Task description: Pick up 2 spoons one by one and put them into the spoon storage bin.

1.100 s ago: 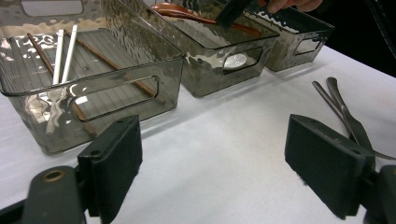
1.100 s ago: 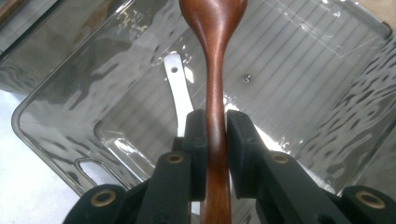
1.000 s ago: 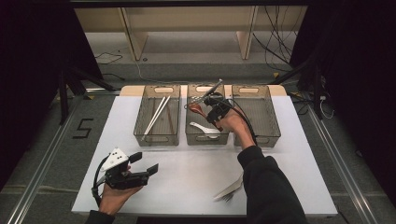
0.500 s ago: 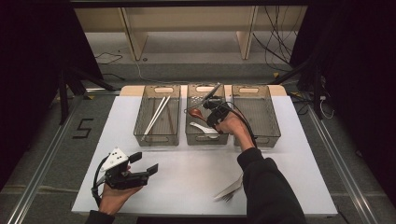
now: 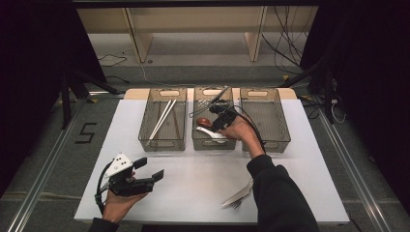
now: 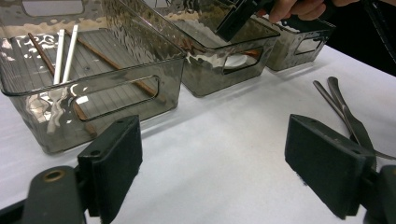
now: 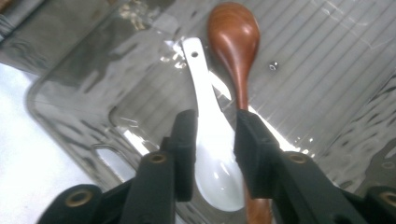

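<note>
Resting low at the near left of the white surface [image 5: 203,179], the left gripper [image 5: 145,173] sits released, its jaws spread wide with nothing between them. Beyond it stand three smoky clear plastic bins in a row. The left bin [image 5: 163,143] holds white chopsticks [image 5: 162,118] and brown wooden ones [image 6: 116,67], lying lengthwise. The middle bin [image 5: 212,144] holds a white ceramic soup spoon [image 7: 210,140] and a dark wooden spoon [image 7: 236,42] side by side, with a long dark utensil, too slim to name, leaning out over its far rim. The right gripper [image 7: 212,154] reaches down into this bin, its jaws straddling the white spoon near the bowl; whether the pads press the spoon or stand just off it cannot be told. The spoon looks stiff, glazed and slippery, and likely chips if dropped, so a hold across the narrow neck, where handle meets bowl, seems safest. The wooden spoon lies close against one jaw and could be nudged. The right bin [image 5: 270,116] looks empty. Metal cutlery, a fork [image 5: 238,197] among it, lies loose near the front edge by the person's right sleeve.
</note>
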Demonstrator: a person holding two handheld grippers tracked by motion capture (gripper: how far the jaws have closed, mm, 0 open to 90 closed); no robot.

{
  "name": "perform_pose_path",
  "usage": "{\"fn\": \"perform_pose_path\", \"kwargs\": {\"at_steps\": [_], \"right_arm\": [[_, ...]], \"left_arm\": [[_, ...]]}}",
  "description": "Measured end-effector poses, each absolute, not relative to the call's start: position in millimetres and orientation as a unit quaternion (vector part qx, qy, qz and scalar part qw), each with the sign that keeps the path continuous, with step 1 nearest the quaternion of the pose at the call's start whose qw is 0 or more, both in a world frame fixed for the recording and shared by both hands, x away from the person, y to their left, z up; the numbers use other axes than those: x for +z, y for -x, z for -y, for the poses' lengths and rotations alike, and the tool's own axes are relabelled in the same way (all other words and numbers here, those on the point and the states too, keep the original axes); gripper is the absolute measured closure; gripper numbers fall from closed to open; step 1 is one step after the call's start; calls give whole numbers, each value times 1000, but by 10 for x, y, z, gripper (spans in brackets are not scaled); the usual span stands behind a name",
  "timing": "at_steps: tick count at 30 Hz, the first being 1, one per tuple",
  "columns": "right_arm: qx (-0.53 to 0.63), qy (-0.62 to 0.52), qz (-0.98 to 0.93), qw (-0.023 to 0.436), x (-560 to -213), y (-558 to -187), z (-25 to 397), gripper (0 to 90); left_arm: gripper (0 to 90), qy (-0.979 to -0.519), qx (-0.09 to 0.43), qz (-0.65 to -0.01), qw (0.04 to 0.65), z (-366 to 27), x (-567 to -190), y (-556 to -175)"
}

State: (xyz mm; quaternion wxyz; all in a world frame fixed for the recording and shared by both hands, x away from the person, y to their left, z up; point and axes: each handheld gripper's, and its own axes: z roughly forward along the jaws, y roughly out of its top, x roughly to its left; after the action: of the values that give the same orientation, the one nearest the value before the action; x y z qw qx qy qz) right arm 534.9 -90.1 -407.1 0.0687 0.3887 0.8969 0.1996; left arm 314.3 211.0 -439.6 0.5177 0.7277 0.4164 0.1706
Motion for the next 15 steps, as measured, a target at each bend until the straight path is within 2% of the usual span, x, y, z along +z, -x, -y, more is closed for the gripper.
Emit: {"fn": "perform_pose_path", "kwargs": {"at_steps": [8, 15], "right_arm": [[251, -345, -902, 69, -3885, -5126, 923, 520], [294, -300, -904, 73, -3645, -4767, 1046, 421]], "left_arm": [[187, -727, 172, -417, 518, -2115, -4396, -3143], [187, -727, 172, -417, 517, -2108, -4397, -3143]]}}
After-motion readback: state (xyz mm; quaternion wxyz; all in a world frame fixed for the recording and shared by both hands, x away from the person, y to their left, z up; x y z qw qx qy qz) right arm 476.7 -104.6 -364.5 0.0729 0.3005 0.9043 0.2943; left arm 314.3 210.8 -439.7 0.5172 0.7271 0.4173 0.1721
